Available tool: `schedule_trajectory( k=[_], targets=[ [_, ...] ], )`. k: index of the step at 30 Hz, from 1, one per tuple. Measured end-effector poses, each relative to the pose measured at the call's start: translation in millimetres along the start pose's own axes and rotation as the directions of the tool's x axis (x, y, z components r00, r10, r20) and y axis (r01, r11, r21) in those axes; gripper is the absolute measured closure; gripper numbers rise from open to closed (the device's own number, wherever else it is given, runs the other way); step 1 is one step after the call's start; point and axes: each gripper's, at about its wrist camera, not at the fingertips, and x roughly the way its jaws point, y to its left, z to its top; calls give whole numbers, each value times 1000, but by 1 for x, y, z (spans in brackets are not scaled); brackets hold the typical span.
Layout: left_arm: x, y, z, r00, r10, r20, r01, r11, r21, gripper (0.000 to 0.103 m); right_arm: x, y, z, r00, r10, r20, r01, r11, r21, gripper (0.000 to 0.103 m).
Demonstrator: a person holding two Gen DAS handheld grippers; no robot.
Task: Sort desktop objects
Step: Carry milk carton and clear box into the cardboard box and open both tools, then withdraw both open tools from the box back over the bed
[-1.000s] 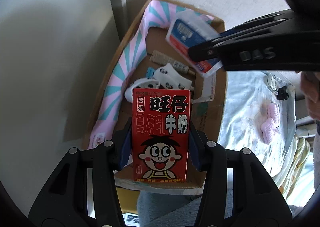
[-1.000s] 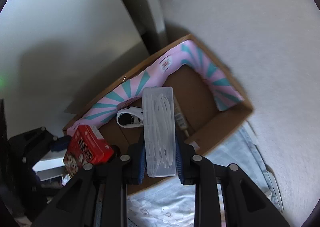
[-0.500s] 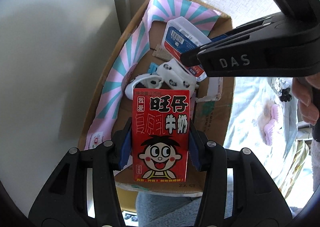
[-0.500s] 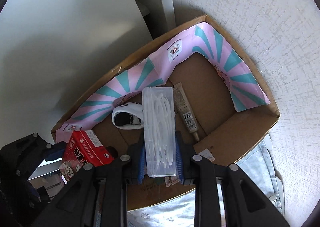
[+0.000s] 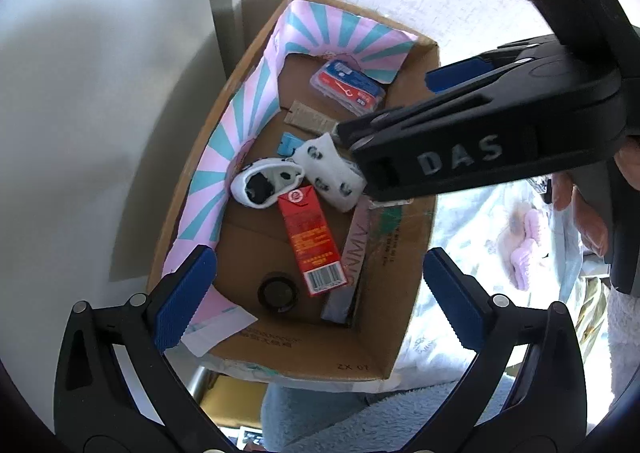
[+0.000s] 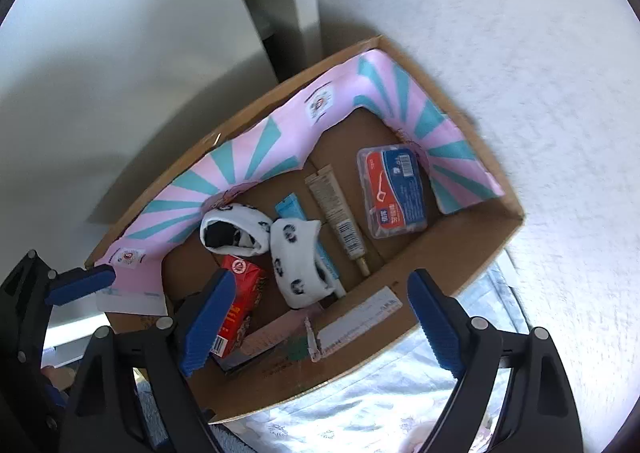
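A cardboard box lined with pink and teal paper sits against the wall; it also shows in the right wrist view. A red milk carton lies flat on its floor, seen too in the right wrist view. A clear floss-pick case with a red and blue label lies at the far end. My left gripper is open and empty above the box's near end. My right gripper is open and empty above the box's front wall.
Inside the box lie two panda-print socks, a tube, a black round lid and a long flat pink package. A light floral cloth with pink hair clips lies right of the box.
Both grippers have opened. The red milk carton dropped from the left gripper and the floss-pick case from the right gripper; both now lie in the box.
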Motion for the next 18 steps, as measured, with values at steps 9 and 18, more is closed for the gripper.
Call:
schedule_trajectory(
  k=[9, 18],
  targets=[
    [-12, -23, 3, 1000, 1, 22, -3, 997, 73, 0, -25, -33, -6, 998, 20, 62, -26, 995, 100, 17],
    [-10, -61, 2, 1000, -14, 12, 11, 986, 165, 0, -48, -70, -56, 994, -4, 108, -16, 982, 187, 8]
  ],
)
